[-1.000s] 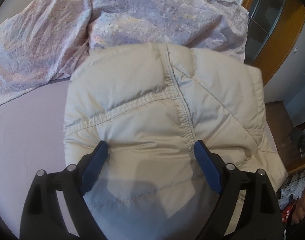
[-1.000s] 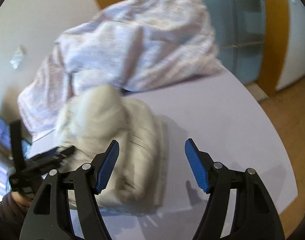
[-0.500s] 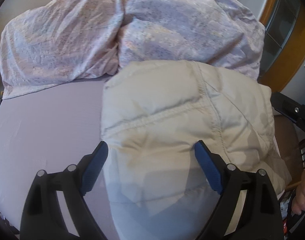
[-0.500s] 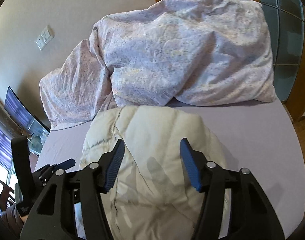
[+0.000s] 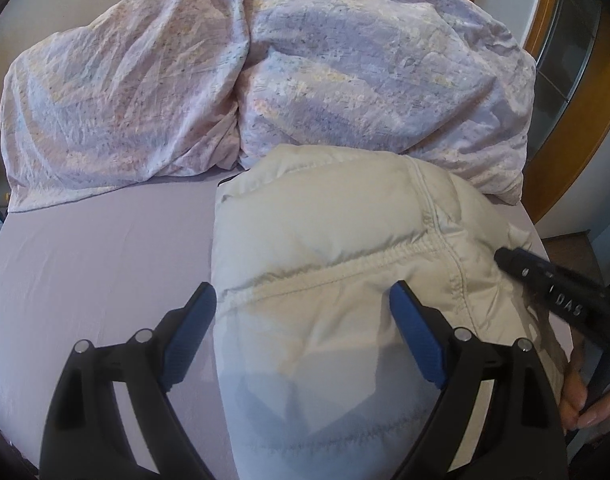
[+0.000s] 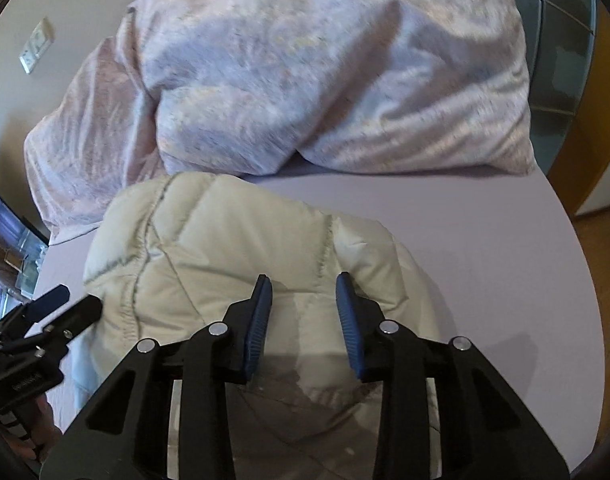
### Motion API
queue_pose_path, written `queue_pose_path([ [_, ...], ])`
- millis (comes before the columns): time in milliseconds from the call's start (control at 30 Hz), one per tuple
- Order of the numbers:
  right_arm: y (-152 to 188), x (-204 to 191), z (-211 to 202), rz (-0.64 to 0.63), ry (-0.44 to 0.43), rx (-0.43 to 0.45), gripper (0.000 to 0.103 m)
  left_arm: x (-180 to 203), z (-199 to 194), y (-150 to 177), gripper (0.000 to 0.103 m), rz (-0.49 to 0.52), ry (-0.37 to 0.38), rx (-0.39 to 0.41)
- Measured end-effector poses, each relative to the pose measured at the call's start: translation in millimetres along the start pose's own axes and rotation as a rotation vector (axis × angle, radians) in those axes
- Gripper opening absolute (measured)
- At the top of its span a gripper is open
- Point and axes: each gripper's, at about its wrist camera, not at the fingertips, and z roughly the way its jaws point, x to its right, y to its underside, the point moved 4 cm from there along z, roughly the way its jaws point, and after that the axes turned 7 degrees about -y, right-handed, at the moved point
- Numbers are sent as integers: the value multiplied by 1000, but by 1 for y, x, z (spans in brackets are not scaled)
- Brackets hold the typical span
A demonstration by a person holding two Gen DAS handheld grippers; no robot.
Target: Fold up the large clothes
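- left wrist view: cream puffer jacket (image 5: 337, 264), folded into a thick bundle, lies on the lilac bed sheet (image 5: 97, 260) just in front of a crumpled floral duvet (image 5: 265, 72). the left claw (image 5: 303, 336) stands wide, its blue pads either side of the bundle's near left part and not pressing it. the right claw's black tip (image 5: 545, 280) reaches onto the jacket from the right edge, with a person's hand (image 5: 585, 404) low beside it.
- right wrist view: the same jacket (image 6: 209, 248) fills the foreground, the duvet (image 6: 325, 72) behind it. the right claw (image 6: 303, 308) has just been closing and now stands narrow, a ridge of padded fabric between its pads; whether they already pinch it cannot be told. the left claw (image 6: 69, 304) shows at the jacket's left edge.
- risk, as a judgement: the filling is springy and the shell slick, so a shallow pinch may catch only the top layer. lifting then could peel the bundle open or let it slide out, undoing the fold.
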Motion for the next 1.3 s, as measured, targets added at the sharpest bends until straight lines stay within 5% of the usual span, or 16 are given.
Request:
queue_pose_path([
  [700, 28, 33, 27, 121, -50, 21, 33, 33, 30, 2, 101, 57, -8, 3],
  [1300, 31, 34, 31, 102, -68, 67, 33, 36, 53, 10, 101, 82, -38, 12],
])
